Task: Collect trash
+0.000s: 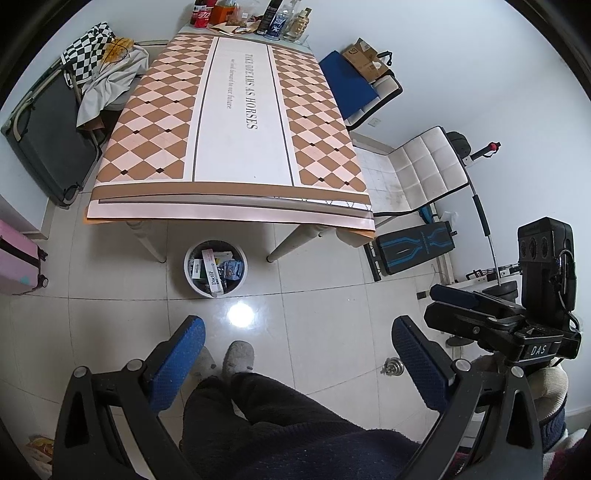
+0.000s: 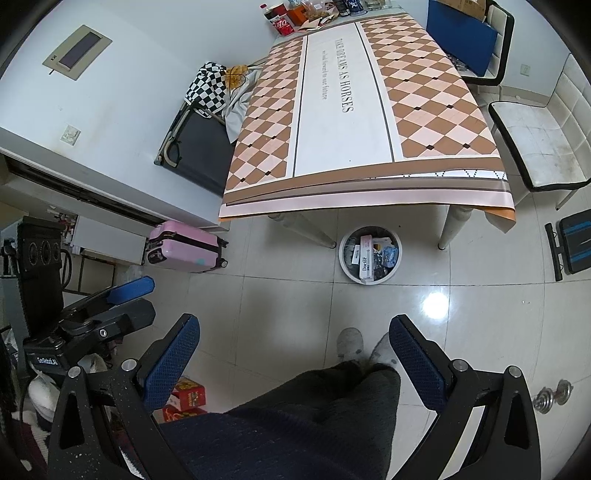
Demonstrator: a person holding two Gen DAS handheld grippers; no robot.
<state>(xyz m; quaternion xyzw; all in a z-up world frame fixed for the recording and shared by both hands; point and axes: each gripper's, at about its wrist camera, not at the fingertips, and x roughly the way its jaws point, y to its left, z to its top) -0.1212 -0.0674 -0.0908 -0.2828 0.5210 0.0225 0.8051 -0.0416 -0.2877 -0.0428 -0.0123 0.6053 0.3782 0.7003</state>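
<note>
Desk (image 1: 236,110) ahead, bottles and cans (image 1: 275,20) crowded along its far edge. Bin (image 1: 215,268) on the floor under the near edge, between 2 desk legs, boxes (image 1: 213,271) inside. Suitcase (image 2: 184,251) left, 2 chairs (image 1: 424,173) right.

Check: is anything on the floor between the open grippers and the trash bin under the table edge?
Nothing visible. Bare tile lies between the left gripper, the right gripper and the trash bin; the person's slippers sit nearer the grippers.
</note>
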